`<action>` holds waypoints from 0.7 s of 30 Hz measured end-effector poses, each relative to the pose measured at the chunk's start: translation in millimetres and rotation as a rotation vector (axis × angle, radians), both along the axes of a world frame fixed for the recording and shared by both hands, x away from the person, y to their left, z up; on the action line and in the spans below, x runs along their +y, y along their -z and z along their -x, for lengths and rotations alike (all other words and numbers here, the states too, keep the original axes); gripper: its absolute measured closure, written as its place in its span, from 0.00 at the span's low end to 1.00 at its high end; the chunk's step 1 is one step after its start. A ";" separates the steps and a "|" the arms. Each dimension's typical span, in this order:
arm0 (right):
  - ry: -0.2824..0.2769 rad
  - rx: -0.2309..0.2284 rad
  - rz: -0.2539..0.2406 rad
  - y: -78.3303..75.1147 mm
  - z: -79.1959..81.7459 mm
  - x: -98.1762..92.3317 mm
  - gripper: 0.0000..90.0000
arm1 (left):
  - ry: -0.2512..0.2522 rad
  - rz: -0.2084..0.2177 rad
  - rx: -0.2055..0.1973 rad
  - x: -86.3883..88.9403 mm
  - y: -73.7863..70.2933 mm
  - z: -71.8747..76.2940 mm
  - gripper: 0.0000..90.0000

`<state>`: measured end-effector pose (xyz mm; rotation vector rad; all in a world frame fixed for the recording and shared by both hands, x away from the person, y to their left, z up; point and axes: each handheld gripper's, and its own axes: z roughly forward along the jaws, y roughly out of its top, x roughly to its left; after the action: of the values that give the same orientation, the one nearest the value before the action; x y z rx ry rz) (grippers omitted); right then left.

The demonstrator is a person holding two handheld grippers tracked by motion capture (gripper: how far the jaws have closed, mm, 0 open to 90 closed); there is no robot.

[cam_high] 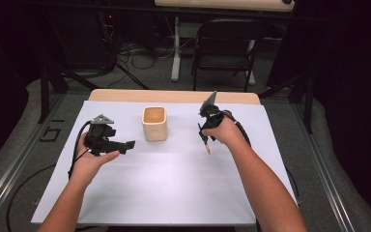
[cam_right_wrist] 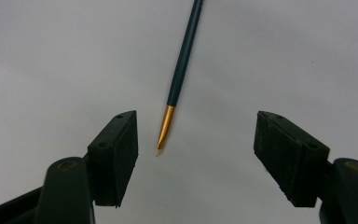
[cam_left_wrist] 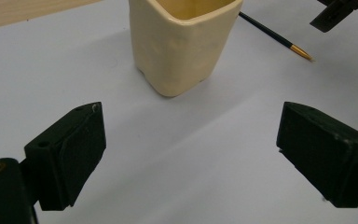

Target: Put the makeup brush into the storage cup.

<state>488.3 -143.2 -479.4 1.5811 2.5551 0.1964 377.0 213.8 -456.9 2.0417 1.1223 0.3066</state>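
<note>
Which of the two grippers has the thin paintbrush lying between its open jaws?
The right gripper: the paintbrush tip lies between its jaws. The left gripper faces the cream cup.

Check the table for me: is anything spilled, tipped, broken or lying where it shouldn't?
Nothing stands out. The cream ceramic cup stands upright on the white sheet, no spill around it. The thin paintbrush lies flat on the sheet, its gold tip between the right tool's open jaws, untouched.
</note>
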 end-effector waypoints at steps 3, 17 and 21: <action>-0.012 0.007 0.014 0.4 -2.7 -0.6 0.36 | -0.002 0.001 -0.001 0.1 0.2 -0.1 0.10; 0.010 0.004 -0.013 7.7 -5.6 1.2 0.42 | -0.002 0.009 -0.009 0.6 0.2 0.2 0.14; 0.019 0.006 -0.027 9.5 -7.4 -0.1 0.45 | 0.003 0.013 -0.008 1.2 0.1 0.2 0.16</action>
<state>495.8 -143.3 -488.9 1.6169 2.5520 0.2247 376.8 214.9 -457.0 2.0292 1.1136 0.3051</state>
